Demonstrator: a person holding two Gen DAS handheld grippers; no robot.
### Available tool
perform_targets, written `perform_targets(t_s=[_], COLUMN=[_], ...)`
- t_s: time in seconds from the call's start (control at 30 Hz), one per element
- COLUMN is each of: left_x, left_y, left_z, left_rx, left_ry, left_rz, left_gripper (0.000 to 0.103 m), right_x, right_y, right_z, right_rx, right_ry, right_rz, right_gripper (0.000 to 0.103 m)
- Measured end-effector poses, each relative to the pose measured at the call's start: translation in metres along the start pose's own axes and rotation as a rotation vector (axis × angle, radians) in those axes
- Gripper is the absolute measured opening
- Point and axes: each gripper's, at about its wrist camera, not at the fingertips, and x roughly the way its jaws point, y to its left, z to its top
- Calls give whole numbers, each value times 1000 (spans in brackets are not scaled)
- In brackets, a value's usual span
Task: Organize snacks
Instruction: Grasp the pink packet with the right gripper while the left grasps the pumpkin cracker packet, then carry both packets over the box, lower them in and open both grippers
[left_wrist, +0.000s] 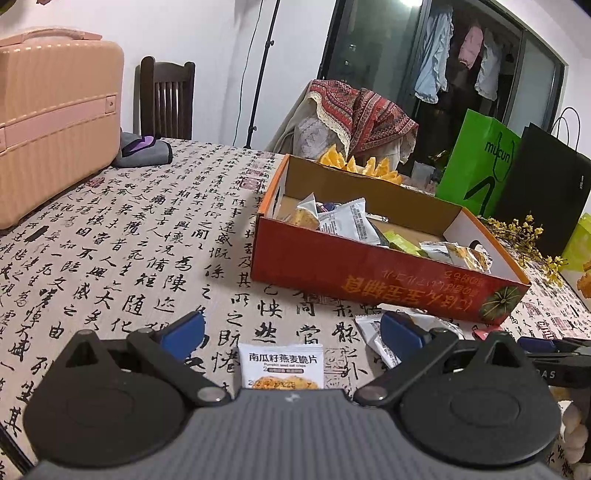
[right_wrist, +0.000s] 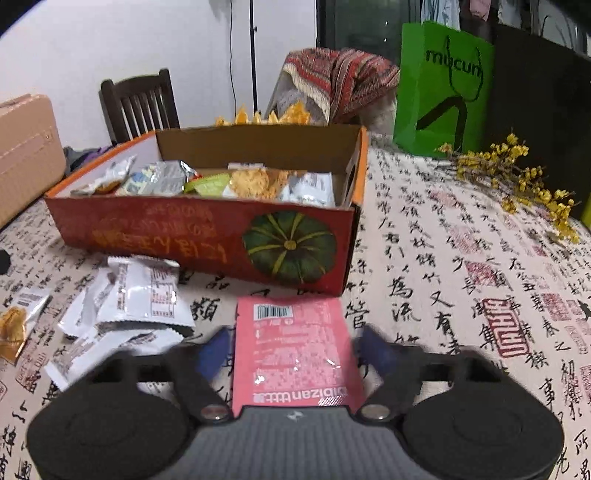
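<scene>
A red cardboard box (left_wrist: 369, 280) with a pumpkin picture (right_wrist: 207, 240) stands on the table and holds several snack packets (left_wrist: 343, 219). My left gripper (left_wrist: 291, 330) is open above a white pumpkin-seed oat crisp packet (left_wrist: 280, 365) lying between its blue fingers. My right gripper (right_wrist: 295, 349) is open around a pink Bibizan packet (right_wrist: 295, 350) lying flat in front of the box; the fingers look apart from it. Loose white packets (right_wrist: 136, 306) lie to the left of it.
The table has a calligraphy-print cloth (left_wrist: 129, 240). A pink suitcase (left_wrist: 51, 122) stands at the left. A green bag (right_wrist: 443, 88), a black bag (left_wrist: 543, 192) and yellow flower sprigs (right_wrist: 517, 177) are at the right. Chairs stand behind the table.
</scene>
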Motion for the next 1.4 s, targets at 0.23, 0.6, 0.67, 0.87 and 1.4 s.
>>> perform_targets(t_s=[0.23, 0.6, 0.67, 0.87, 1.4], left_x=[0, 8, 12, 25, 32], left_y=[-3, -5, -7, -16, -17], left_z=[-1, -12, -15, -25, -29], left_rx=[7, 18, 21, 55, 95], left_ry=[7, 90, 118, 165, 150], left_rz=[6, 93, 131, 172, 208], left_gripper=[103, 103, 103, 103, 103], right_x=[-14, -48, -51, -58, -68], right_y=[0, -4, -4, -3, -1], right_z=[-7, -16, -17, -23, -30], right_rx=[6, 35, 39, 46, 56], right_ry=[-62, -184, -194, -206, -221], right_rz=[9, -2, 4, 22, 56], right_gripper=[60, 60, 60, 60, 61])
